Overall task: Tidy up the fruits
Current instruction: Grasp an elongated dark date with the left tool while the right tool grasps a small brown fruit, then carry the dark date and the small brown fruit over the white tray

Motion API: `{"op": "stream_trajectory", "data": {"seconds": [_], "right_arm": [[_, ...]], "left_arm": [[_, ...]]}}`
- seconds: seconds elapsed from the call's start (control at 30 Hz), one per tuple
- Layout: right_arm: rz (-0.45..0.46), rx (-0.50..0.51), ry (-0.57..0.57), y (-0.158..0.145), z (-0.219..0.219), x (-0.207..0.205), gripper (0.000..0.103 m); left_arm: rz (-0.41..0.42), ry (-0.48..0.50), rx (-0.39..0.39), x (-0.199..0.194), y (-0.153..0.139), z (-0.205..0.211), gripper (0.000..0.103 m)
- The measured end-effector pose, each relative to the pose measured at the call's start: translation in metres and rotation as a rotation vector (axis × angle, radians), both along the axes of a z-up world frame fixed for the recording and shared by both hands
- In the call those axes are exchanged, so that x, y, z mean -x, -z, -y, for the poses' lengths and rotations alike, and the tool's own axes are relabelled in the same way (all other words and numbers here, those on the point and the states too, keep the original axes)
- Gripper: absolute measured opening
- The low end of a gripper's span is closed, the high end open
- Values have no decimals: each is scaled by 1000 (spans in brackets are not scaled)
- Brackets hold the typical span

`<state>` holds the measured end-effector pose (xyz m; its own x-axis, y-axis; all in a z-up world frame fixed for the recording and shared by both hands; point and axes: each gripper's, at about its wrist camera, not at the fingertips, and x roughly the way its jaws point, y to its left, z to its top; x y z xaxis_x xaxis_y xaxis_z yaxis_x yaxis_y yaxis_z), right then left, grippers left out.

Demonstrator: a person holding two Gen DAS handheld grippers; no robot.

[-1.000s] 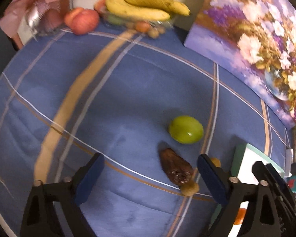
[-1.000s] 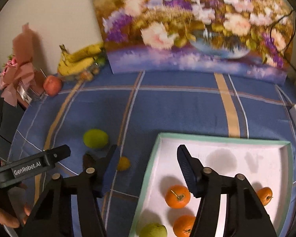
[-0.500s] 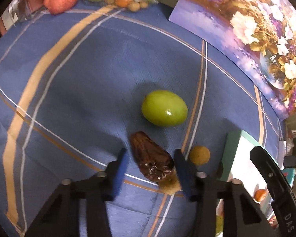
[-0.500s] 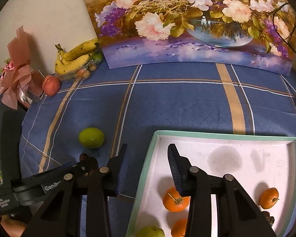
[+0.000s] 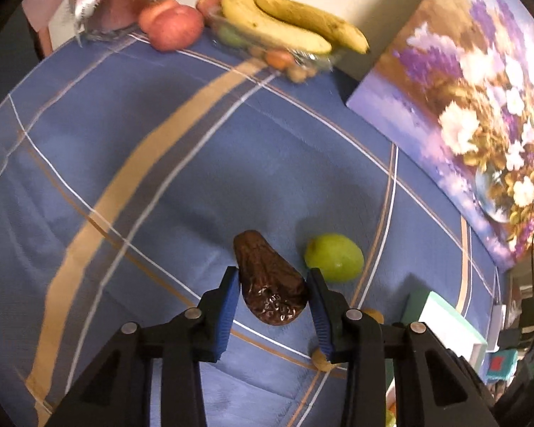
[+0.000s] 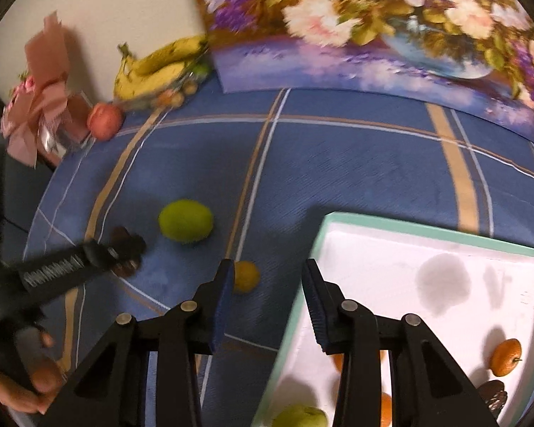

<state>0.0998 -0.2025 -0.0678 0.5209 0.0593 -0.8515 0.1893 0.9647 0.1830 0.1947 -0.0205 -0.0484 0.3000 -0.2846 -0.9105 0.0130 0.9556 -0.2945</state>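
- Left gripper (image 5: 274, 299): just closed to a narrow gap, blue pads against both sides of the brown fruit (image 5: 267, 277), near the table's (image 5: 160, 178) front edge, left of the tray.
- Judged step: carry that wrinkled, probably soft fruit to the tray. Squeeze no harder than now. Lift straight up before moving across. Keep the tool pointed down so the fruit cannot slide out forward.
- Green fruit (image 5: 334, 257): loose on the table just right of the brown one, not touching it. Round, likely to roll, so swing clear of it when moving towards the tray.
- Yellow fruit (image 6: 246, 276): small, on the table just beside the right tool's left finger, outside the gap.
- Right gripper (image 6: 267, 295): also just narrowed, nothing between the pads, over the strip of table between the yellow fruit and the tray's left rim. Better widened and shifted left before closing on the yellow fruit, and kept out of the left tool's path.
- Tray (image 6: 409, 230): at the table's front right corner, oranges (image 6: 505, 357) and another green fruit inside, far half bare. Set the brown fruit down on that bare part, low, then release.
- Writing: white label (image 6: 50, 270) on the left tool's side, too blurred to read. No other text or brand visible.
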Motion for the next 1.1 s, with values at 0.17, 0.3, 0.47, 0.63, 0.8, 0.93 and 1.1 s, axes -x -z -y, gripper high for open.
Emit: {"op": "stream_trajectory", "data": {"seconds": [0.17,0.3,0.47,0.63,0.8,0.93,1.1], "right_arm": [[-16,13,-23,10,-13,-6,41],[-29,25,-32,17,-19,-11,41],[-41,32,-33,24,-23,-14,41],[-40,39,-24,27,-23,-17,37],[-25,34,-18,28,-24,-18,28],[-7,26,-10,23,-24,-17,28],[46,15,-2,-3,-17,-9,28]], "left_arm": [[5,-4,-2,1,-4,-5,41],[-4,1,-5,-2,-1,-1,41],[-11,-5,-8,-4,1,0,41],[-5,-6,-9,-3,0,0,41],[4,-5,-10,-2,-3,0,41],[26,-2,2,-1,-15,1,41],[82,2,23,3,-40,0,41]]}}
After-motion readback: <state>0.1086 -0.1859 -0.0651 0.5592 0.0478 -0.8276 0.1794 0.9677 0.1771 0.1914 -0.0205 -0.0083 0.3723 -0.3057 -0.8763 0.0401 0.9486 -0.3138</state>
